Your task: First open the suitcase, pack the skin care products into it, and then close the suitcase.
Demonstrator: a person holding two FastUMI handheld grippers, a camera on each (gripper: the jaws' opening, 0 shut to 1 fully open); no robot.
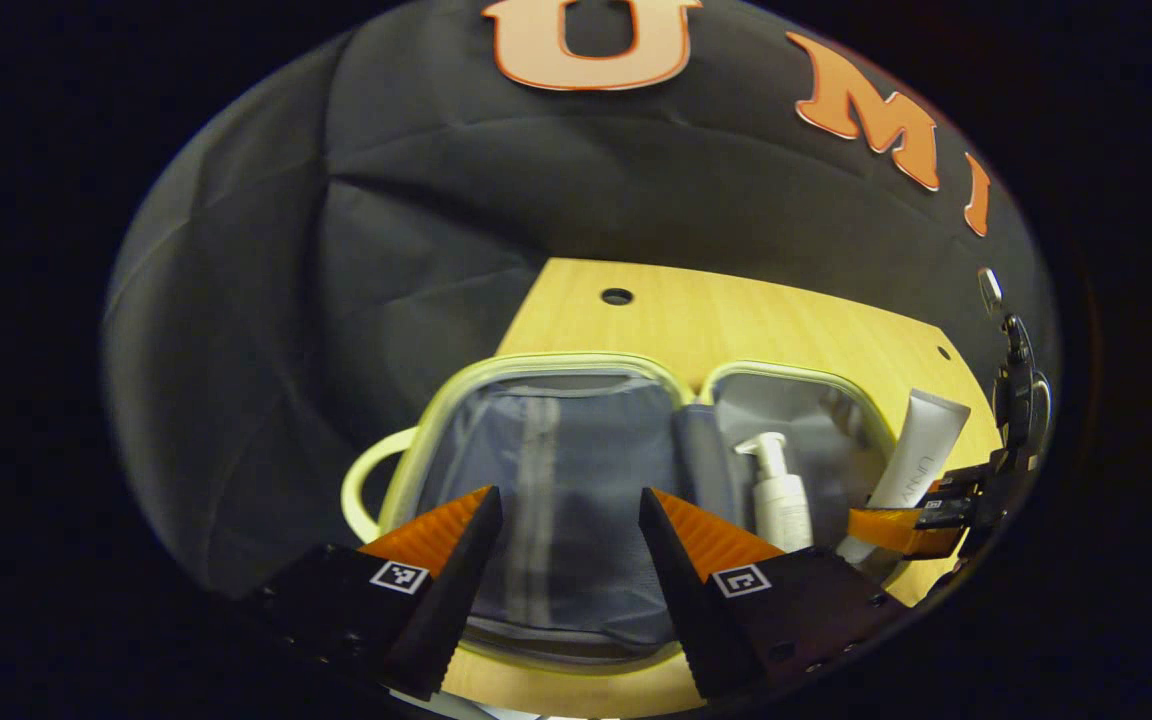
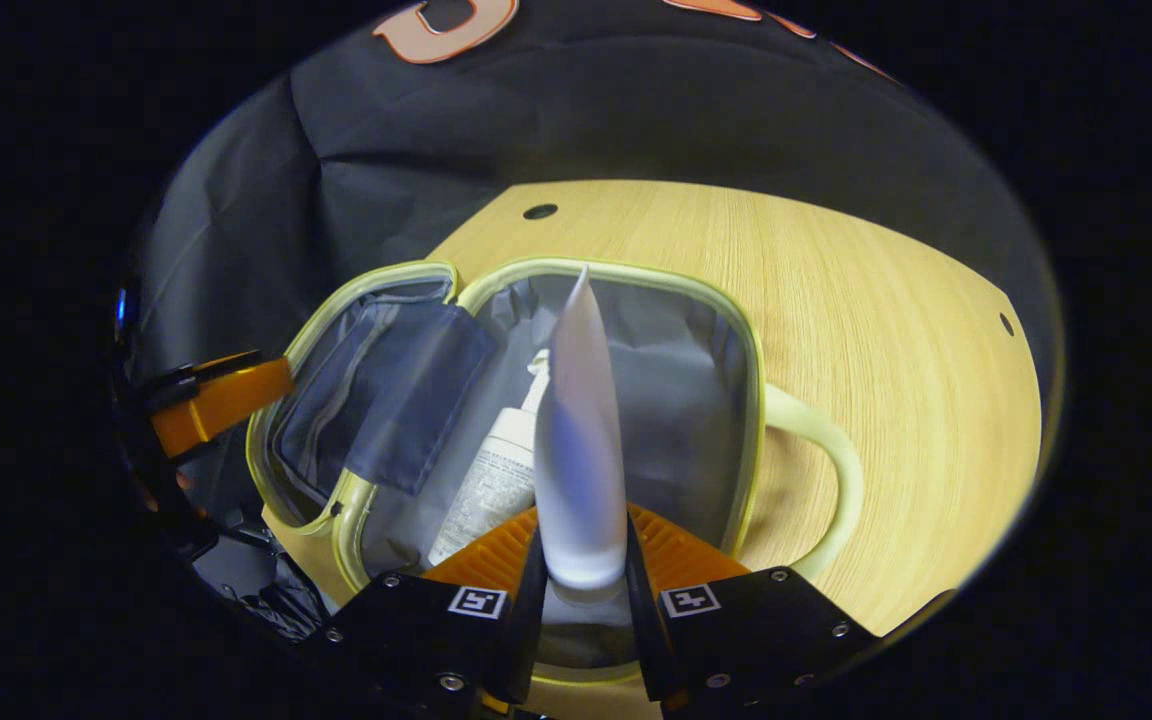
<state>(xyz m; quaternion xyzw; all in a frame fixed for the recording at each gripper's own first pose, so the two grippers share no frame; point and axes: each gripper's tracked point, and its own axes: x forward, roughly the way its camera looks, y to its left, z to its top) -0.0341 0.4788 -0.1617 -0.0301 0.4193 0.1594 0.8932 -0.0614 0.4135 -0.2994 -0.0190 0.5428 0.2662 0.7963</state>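
The suitcase (image 1: 436, 420) lies open on the table, pale yellow-green rim, grey lining, both halves side by side. A white pump bottle (image 1: 779, 495) lies in its right half. My left gripper (image 1: 569, 515) hovers open over the left half with nothing between its fingers. In the right gripper view, my right gripper (image 2: 581, 545) is shut on a white tube (image 2: 581, 420), held point-forward above the suitcase (image 2: 751, 400) half where the pump bottle (image 2: 491, 480) lies. The same tube (image 1: 921, 450) and the right gripper (image 1: 911, 528) appear at the right of the left gripper view.
The wooden table (image 2: 866, 330) stretches bare to the right of the suitcase, with small holes (image 2: 540, 211) near its far edge. The suitcase handles (image 2: 831, 470) stick out sideways. The left gripper (image 2: 221, 400) shows at the left in the right gripper view.
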